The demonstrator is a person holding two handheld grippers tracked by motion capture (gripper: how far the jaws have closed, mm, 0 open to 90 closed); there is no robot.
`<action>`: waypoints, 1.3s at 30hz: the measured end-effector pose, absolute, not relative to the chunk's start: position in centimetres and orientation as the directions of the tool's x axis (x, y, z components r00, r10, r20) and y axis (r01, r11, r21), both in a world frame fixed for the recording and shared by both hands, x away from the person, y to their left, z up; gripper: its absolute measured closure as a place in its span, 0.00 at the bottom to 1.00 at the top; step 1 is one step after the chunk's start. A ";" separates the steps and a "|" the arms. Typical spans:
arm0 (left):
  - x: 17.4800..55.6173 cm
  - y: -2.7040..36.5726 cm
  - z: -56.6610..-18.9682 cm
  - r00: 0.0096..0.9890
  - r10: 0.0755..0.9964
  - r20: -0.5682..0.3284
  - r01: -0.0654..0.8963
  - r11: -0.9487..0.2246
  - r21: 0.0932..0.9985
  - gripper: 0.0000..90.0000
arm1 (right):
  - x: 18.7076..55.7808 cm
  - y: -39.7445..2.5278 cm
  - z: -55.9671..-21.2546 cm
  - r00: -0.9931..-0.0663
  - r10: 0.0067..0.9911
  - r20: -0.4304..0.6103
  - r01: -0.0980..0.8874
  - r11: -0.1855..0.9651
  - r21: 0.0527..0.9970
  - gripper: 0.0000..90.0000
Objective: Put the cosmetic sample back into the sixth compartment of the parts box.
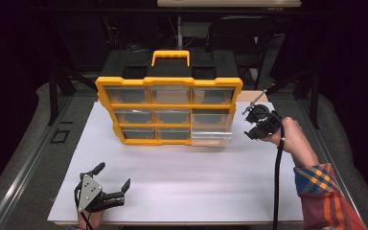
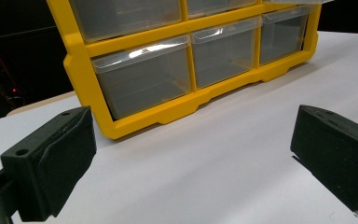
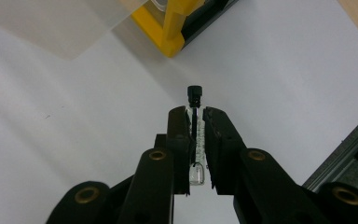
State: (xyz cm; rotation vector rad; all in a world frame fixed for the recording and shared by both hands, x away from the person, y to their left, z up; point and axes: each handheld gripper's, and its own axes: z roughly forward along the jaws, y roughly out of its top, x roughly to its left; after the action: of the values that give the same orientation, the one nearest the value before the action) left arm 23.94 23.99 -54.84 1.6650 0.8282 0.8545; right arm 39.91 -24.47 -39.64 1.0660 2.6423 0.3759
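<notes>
We see a slim glass vial [image 3: 196, 140] with a black cap, pinched lengthwise between the two black jaws of the right gripper [image 3: 196, 122]; its cap pokes out just past the jaw tips and its rounded clear end sits back between them, with faint markings along the glass. The jaws stand nearly together, closed on the vial with only its width between them. In the high view we find that right gripper [image 1: 252, 122] raised above the right side of the white table [image 1: 182, 177], just to the right of the drawer cabinet, with the vial [image 1: 255, 101] angled up and away from the hand [image 1: 294, 136] that holds the tool; a plaid sleeve [image 1: 323, 189] comes in from the lower right and a black cable hangs from the gripper. Beside it stands the yellow organizer [image 1: 169, 103] with a black back and a yellow carry handle, holding rows of clear drawers; the lower right drawer [image 1: 211, 137] is drawn out toward us, well beyond the frame. Well apart, at the near left edge of the table, we see the left gripper [image 1: 114, 183] with its grey plate on top, its jaws spread wide and holding nothing. In its own view the left gripper [image 2: 193, 154] looks over bare tabletop at the organizer's [image 2: 177, 105] lower left corner.
</notes>
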 end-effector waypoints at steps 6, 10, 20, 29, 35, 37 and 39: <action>23.9 23.9 -54.8 0.509 0.850 0.137 0.106 -0.219 0.970 0.00 | 39.8 -24.4 -38.6 -0.698 0.698 -0.162 0.622 0.703 0.346 0.90; 24.0 23.9 -54.9 0.509 0.850 0.136 0.108 -0.219 0.970 0.00 | 39.7 -24.4 -37.7 -0.703 0.690 -0.171 0.617 0.712 0.336 0.90; 24.0 23.9 -54.9 0.510 0.849 0.137 0.108 -0.221 0.969 0.00 | 39.5 -23.9 -35.9 -0.708 0.679 -0.195 0.599 0.723 0.345 0.90; 23.9 23.9 -54.8 0.510 0.849 0.138 0.106 -0.221 0.970 0.00 | 39.4 -23.3 -34.2 -0.710 0.672 -0.209 0.588 0.730 0.350 0.90; 23.9 23.9 -54.8 0.510 0.849 0.137 0.106 -0.220 0.970 0.00 | 39.3 -22.8 -33.5 -0.715 0.665 -0.213 0.580 0.736 0.350 0.90; 23.9 23.9 -54.8 0.511 0.849 0.137 0.107 -0.221 0.969 0.00 | 39.3 -22.7 -33.3 -0.718 0.660 -0.219 0.574 0.741 0.349 0.90; 24.0 23.9 -54.8 0.512 0.848 0.137 0.107 -0.221 0.970 0.00 | 39.2 -22.5 -33.1 -0.715 0.665 -0.218 0.579 0.737 0.349 0.90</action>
State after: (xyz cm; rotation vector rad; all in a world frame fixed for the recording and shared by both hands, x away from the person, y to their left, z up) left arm 23.95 23.92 -54.84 1.6667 0.8220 0.8516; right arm 39.20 -22.53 -33.07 0.9654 2.6105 0.3670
